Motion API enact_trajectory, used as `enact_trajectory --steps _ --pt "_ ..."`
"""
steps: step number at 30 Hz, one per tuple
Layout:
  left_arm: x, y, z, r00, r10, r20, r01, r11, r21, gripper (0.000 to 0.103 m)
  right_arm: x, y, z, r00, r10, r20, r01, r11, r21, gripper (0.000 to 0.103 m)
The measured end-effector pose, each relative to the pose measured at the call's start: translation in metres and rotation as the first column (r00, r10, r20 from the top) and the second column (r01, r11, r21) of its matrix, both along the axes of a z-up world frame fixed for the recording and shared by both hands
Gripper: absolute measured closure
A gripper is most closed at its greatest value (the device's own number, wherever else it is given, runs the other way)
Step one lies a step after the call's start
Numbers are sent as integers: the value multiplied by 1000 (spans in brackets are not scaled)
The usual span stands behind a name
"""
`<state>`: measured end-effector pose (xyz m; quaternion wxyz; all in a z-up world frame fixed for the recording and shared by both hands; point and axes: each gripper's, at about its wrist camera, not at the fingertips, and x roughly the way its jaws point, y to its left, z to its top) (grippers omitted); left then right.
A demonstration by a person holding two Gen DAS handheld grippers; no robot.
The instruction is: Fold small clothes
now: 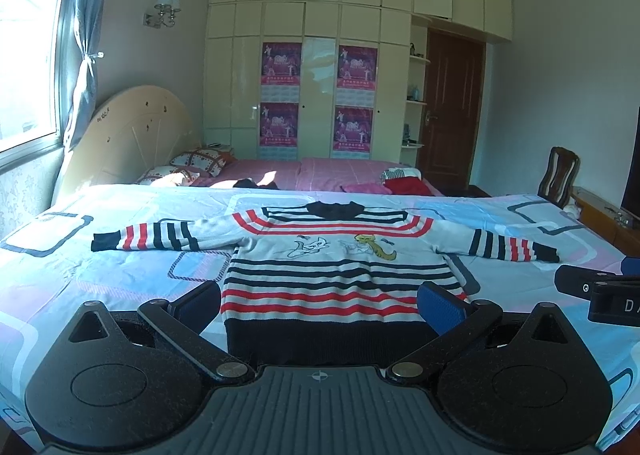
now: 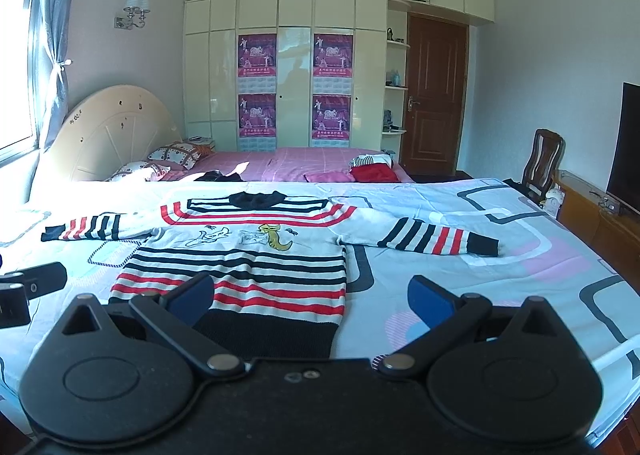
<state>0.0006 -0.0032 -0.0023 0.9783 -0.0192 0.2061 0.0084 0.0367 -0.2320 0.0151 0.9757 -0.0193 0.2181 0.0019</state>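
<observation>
A small striped sweater (image 1: 332, 271) lies flat and spread out on the bed, front up, with cat drawings on the chest, both sleeves stretched sideways and its dark hem nearest me. My left gripper (image 1: 320, 303) hovers open just above the hem, one blue pad on each side of the body. In the right wrist view the same sweater (image 2: 240, 263) sits left of centre. My right gripper (image 2: 312, 299) is open over the sweater's lower right corner, holding nothing. Its right sleeve (image 2: 436, 237) lies further out on the cover.
The patterned bed cover (image 2: 500, 295) spreads wide around the sweater. Behind it is a second bed with pink sheets (image 1: 320, 171), pillows and a pile of clothes (image 1: 400, 181). A wooden chair (image 2: 542, 163) and a TV (image 2: 628, 147) stand at the right.
</observation>
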Motion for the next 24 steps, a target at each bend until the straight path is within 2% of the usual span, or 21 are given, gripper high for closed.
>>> enact_trajectory --steps 24 --pt "2 3 0 1000 -1 -1 1 1000 3 0 1 1 -1 1000 1 1 -1 1000 -2 0"
